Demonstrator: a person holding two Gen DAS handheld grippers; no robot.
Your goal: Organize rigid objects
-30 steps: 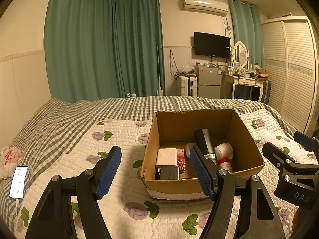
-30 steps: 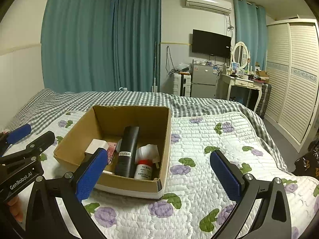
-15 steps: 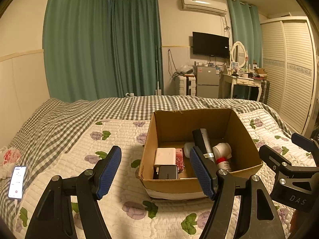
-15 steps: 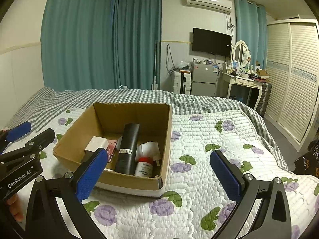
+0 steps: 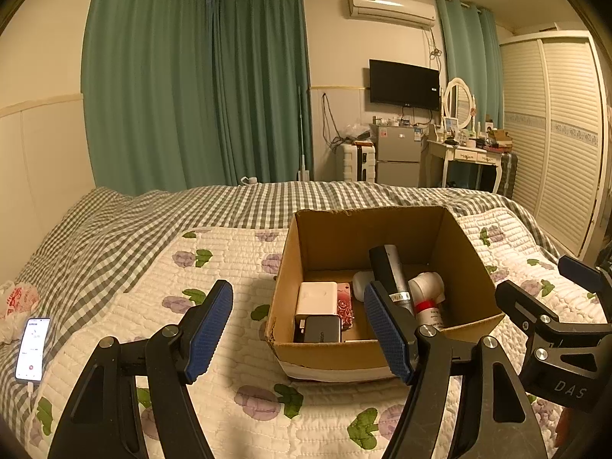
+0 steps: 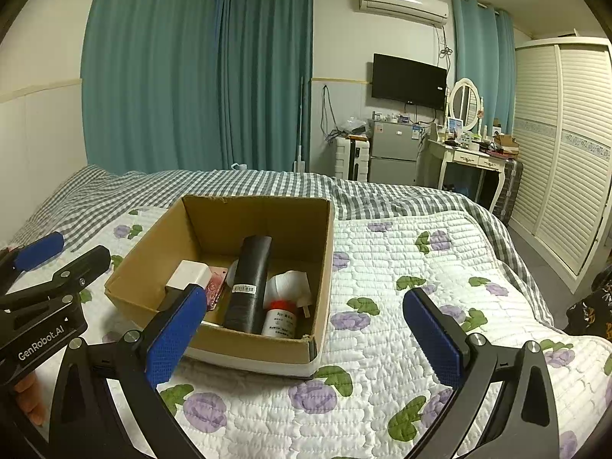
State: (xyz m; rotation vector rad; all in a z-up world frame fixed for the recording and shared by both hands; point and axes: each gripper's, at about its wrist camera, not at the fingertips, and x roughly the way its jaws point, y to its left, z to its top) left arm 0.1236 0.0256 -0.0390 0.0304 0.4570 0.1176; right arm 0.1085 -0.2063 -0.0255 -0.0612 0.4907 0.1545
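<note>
An open cardboard box (image 5: 290, 264) (image 6: 153, 264) sits on the quilted bed. Inside lie a black cylinder (image 5: 394, 275) (image 6: 248, 283), a white bottle with a red band (image 5: 426, 298) (image 6: 283, 313), a white square charger (image 5: 317, 298) (image 6: 189, 273), a dark block (image 5: 323, 329) and a pink floral item (image 5: 344, 304). My left gripper (image 5: 298, 332) is open and empty, held in front of the box. My right gripper (image 6: 306, 332) is open and empty, near the box's front right corner. Each gripper shows at the edge of the other's view.
A lit phone (image 5: 32, 348) on a cable lies at the bed's left edge, next to a plastic bag (image 5: 17, 302). The floral quilt (image 6: 420, 287) spreads right of the box. A fridge, a dressing table and a wardrobe stand beyond the bed.
Both grippers have drifted slightly back from the box, so it sits a bit farther away in both views. Both stay open and empty.
</note>
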